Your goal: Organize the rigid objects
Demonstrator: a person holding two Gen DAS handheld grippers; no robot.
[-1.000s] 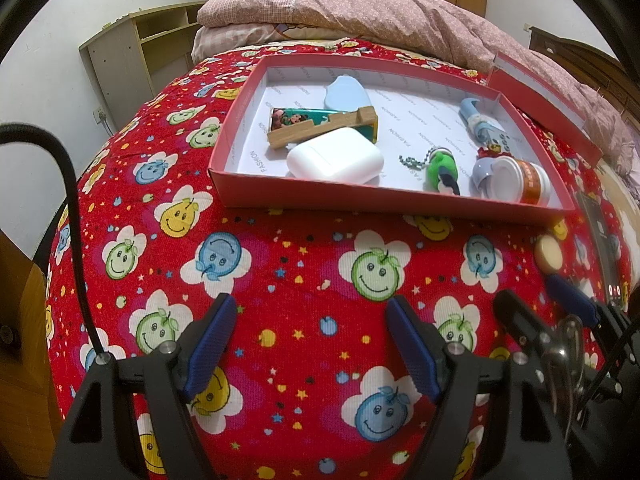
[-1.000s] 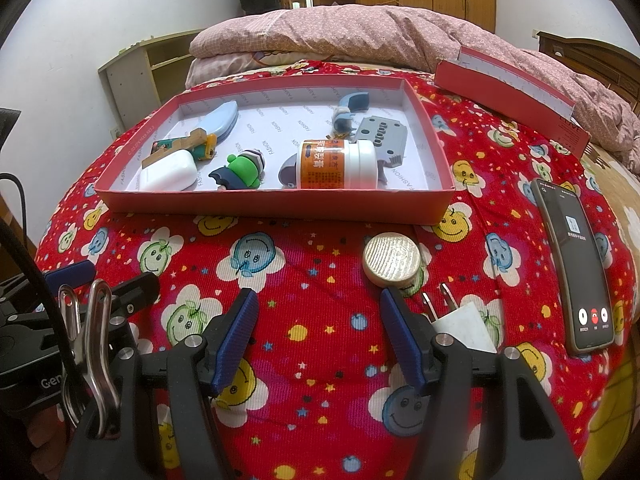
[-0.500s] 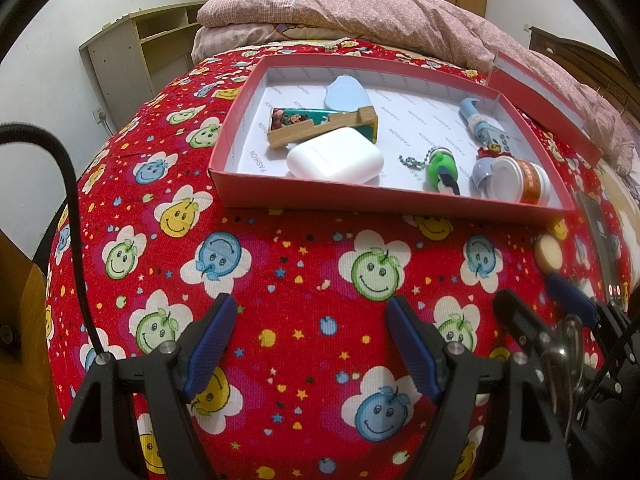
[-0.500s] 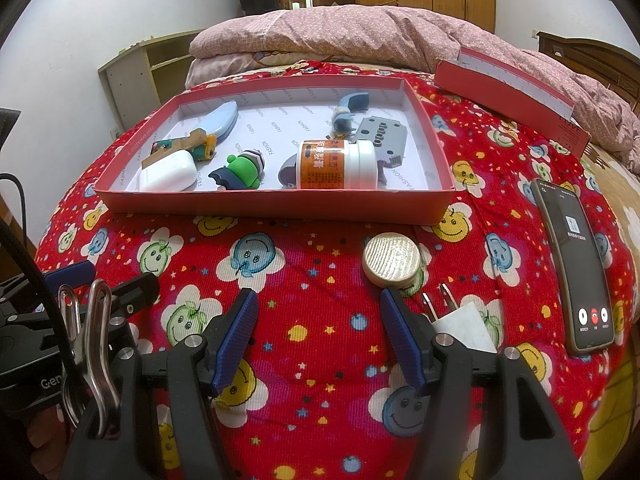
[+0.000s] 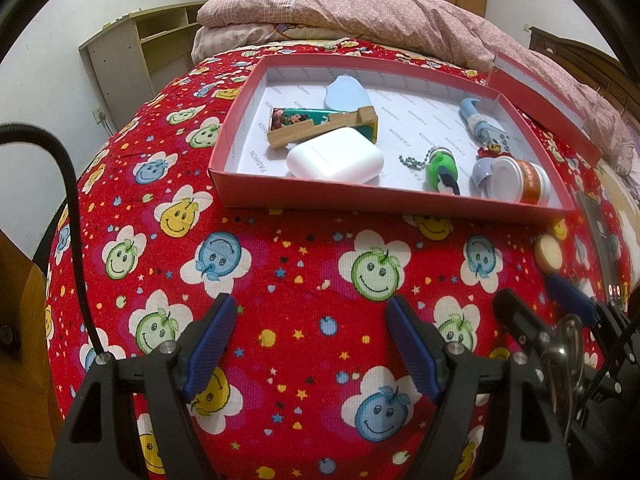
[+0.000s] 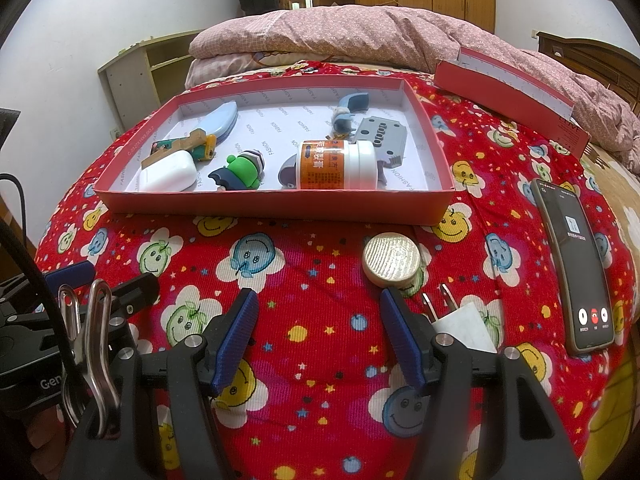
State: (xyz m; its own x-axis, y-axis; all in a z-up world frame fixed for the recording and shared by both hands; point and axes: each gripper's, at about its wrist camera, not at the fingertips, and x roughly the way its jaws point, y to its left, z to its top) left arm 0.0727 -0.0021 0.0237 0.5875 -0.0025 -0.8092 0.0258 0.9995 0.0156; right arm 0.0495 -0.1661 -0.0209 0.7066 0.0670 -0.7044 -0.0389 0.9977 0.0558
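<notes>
A shallow red box (image 6: 276, 205) (image 5: 304, 200) lies on the red patterned bedspread. It holds a white earbud case (image 5: 335, 159), a pill bottle (image 6: 339, 165), a green keychain figure (image 6: 243, 168), a wooden stand, a grey plate and blue pieces. A round cream tin (image 6: 391, 261) (image 5: 548, 252) and a white plug adapter (image 6: 464, 322) lie on the spread in front of the box. My right gripper (image 6: 318, 316) is open and empty, its right finger beside the adapter. My left gripper (image 5: 308, 328) is open and empty over bare spread.
A black phone (image 6: 574, 264) lies at the right of the spread. The red box lid (image 6: 508, 96) rests behind on the pink quilt. A wooden shelf unit (image 5: 136, 52) stands by the wall at the left.
</notes>
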